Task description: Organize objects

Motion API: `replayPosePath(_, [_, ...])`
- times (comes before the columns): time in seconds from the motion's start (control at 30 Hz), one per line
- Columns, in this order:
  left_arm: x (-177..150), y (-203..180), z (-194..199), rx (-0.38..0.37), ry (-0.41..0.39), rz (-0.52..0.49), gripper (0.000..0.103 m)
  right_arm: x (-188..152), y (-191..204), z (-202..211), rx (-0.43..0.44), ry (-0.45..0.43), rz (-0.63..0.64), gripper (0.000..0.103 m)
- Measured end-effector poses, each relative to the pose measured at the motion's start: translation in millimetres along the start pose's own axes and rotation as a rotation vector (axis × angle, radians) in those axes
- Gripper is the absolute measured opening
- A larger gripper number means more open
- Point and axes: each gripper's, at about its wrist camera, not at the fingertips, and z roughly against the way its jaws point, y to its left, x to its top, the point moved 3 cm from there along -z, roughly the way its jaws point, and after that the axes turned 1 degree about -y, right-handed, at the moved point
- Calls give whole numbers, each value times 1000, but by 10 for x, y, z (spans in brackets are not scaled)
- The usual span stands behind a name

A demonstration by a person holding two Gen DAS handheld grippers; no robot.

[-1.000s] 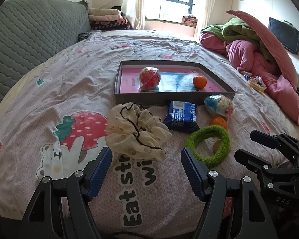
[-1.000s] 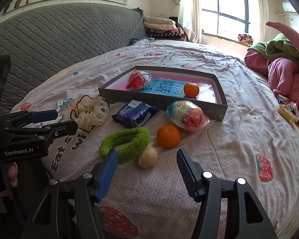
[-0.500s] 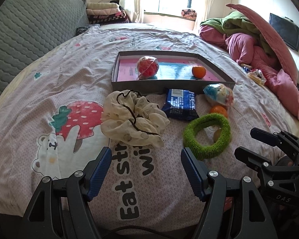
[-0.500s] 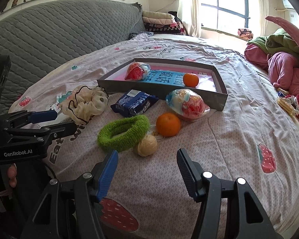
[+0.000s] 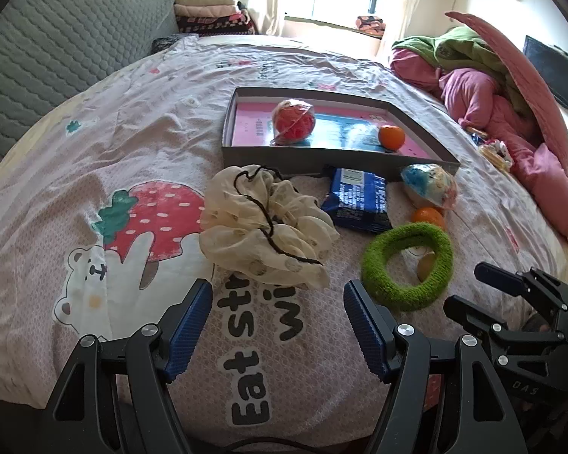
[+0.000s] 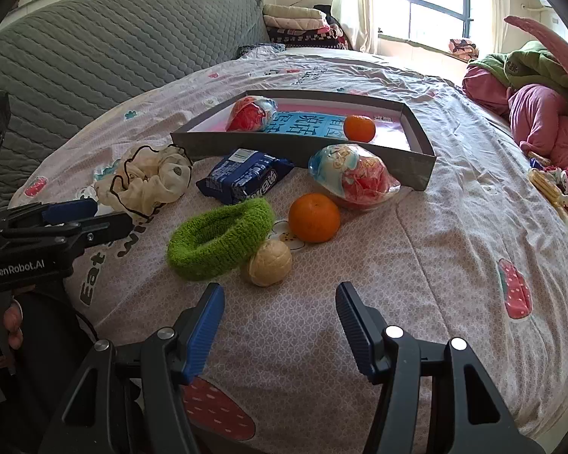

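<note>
A grey tray (image 5: 337, 159) (image 6: 291, 148) on the bed holds a red wrapped ball (image 5: 293, 121) (image 6: 250, 114) and an orange (image 5: 391, 137) (image 6: 359, 128). In front of it lie a cream scrunchie (image 5: 269, 227) (image 6: 151, 179), a blue snack pack (image 5: 358, 198) (image 6: 246, 179), a colourful wrapped ball (image 5: 431, 185) (image 6: 354, 176), a second orange (image 6: 314, 217) (image 5: 428, 216), a green ring (image 5: 407, 265) (image 6: 219, 244) and a beige ball (image 6: 270, 263). My left gripper (image 5: 278, 323) is open just short of the scrunchie. My right gripper (image 6: 280, 321) is open just short of the beige ball.
A grey quilted headboard (image 6: 94, 60) runs along the left. Pink and green bedding (image 5: 511, 106) is piled at the right. Folded blankets (image 5: 212, 15) sit by the window. A snack packet (image 6: 551, 183) lies near the right edge of the bed.
Both grippers have pulled back and then come closer to the objects again. The objects have not moved. Both stay open.
</note>
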Motion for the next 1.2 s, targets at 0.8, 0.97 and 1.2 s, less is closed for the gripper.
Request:
replayPosePath(0.8, [321,184,-474,10,65,90,73,118,54,-267,-42,18,41,61])
replayPosePath(0.97, [366,248,-571,27,83,112,73,142,76,-299,-53,12,51,58])
replayPosePath(1.2, [432,256,-707,65,97,92,73,139,86,-340,-43,20,52,42])
